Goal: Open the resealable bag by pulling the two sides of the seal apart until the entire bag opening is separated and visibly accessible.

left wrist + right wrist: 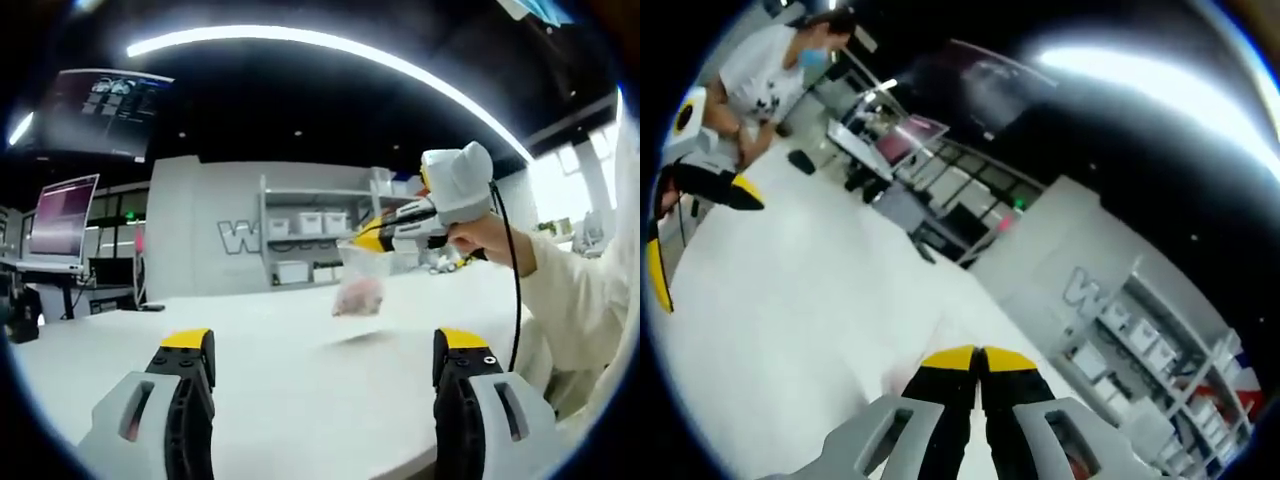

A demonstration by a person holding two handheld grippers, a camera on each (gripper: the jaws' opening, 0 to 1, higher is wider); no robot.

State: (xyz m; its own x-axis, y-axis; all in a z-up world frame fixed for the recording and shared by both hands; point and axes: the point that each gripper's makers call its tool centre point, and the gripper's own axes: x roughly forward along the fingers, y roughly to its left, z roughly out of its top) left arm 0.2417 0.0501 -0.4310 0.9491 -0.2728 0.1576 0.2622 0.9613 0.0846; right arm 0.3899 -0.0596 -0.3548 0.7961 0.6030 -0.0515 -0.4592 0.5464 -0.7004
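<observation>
Two yellow-tipped grippers work above a white table [290, 400]; the left gripper [325, 365] stands wide open and empty; well beyond its jaws, the right gripper [375, 238] is closed on the top edge of a small clear plastic resealable bag [362, 280] with pinkish contents, dangling above the tabletop.

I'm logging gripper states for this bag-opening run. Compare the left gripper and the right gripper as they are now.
The left gripper has its jaws spread wide and holds nothing; the right gripper has its jaws shut, pinching the top of the resealable bag.
The left gripper sits low over the white table; the right gripper holds the bag lifted above it.
Both have yellow-tipped black jaws.
</observation>
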